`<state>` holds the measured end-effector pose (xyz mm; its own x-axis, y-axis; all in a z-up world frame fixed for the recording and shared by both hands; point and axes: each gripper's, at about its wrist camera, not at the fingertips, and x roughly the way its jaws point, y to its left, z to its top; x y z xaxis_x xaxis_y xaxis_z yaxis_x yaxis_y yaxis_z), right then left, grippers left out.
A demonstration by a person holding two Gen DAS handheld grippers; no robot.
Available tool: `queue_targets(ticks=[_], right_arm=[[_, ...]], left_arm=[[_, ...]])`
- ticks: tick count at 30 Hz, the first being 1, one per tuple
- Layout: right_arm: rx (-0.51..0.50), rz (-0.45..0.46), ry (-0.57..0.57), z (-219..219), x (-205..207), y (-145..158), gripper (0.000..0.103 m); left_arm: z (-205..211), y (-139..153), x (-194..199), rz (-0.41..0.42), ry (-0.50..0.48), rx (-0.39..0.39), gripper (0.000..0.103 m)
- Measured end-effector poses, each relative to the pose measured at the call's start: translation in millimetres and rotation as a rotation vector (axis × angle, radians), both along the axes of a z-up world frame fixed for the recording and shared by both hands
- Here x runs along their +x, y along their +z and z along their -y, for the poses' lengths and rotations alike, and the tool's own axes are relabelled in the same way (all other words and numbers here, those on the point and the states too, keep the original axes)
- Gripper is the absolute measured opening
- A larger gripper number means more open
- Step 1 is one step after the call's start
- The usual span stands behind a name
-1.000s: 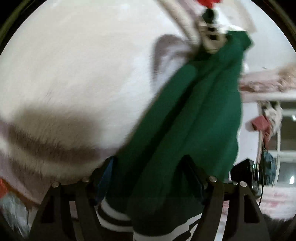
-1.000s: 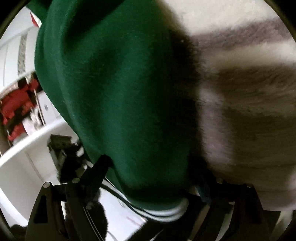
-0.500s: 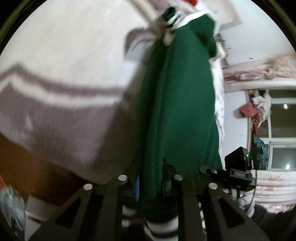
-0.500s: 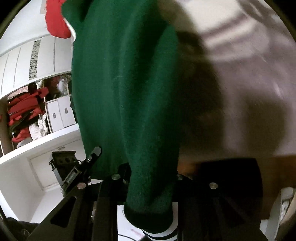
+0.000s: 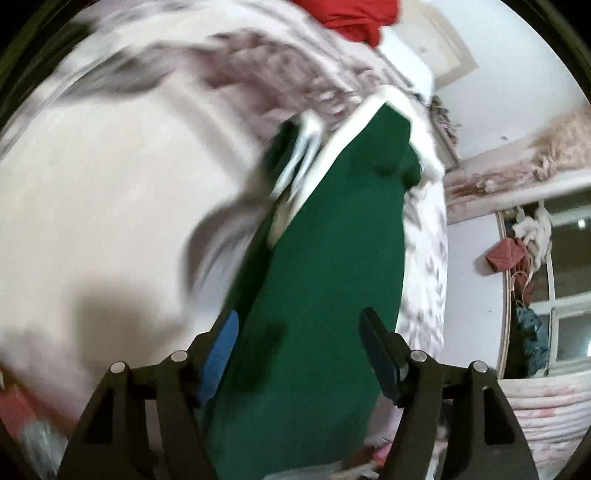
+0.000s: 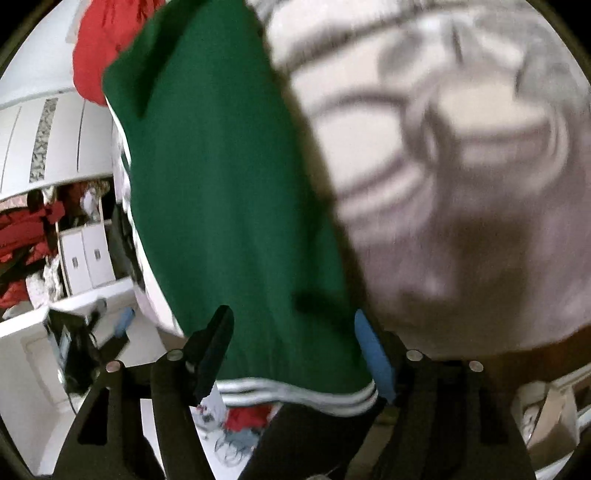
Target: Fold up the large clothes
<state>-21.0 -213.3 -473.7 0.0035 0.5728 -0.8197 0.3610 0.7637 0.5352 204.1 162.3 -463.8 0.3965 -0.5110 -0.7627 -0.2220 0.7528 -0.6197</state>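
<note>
both grippers have parted their jaws since half a second back, when each was pinched tight on the green sweater, and the blanket has dropped farther away beneath them. from the left wrist, the left gripper (image 5: 299, 350) is opening, its blue pad (image 5: 218, 363) at 9 o'clock and dark pad (image 5: 380, 356) at 3 o'clock standing off the cloth; the green sweater (image 5: 332, 280) runs between them toward 12 o'clock, where its white trim and a striped cuff (image 5: 299, 162) meet the blurred blanket (image 5: 110, 192), with a red cloth (image 5: 351, 18) beyond. from the right wrist, the right gripper (image 6: 291, 343) is opening too, the sweater's striped hem (image 6: 295, 393) hanging between its pads near 6 o'clock while the body stretches up to 11 o'clock. it looks as if the sweater is draped over the jaws rather than clamped, likely so the hem can be taken again at a better spot before the fold; it could slip off.
</note>
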Motion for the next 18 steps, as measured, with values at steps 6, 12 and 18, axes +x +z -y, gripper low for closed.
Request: queue_targets(ticks=[6,12,18], right_arm=[[-0.088,0.037,-0.054,15,91,-4,0.070],[-0.084,0.015,-0.179,27,148,-27,0.070],[-0.065,-0.023,-0.234,26,180,-40,0.070]], left_arm=[[46,-60,131,-0.008,-0.179,0.074,0.066],[50,-48,137,0.137,-0.187,-0.292,0.005],[27,-87,128,0.046,-0.063,-0.617,0.005]])
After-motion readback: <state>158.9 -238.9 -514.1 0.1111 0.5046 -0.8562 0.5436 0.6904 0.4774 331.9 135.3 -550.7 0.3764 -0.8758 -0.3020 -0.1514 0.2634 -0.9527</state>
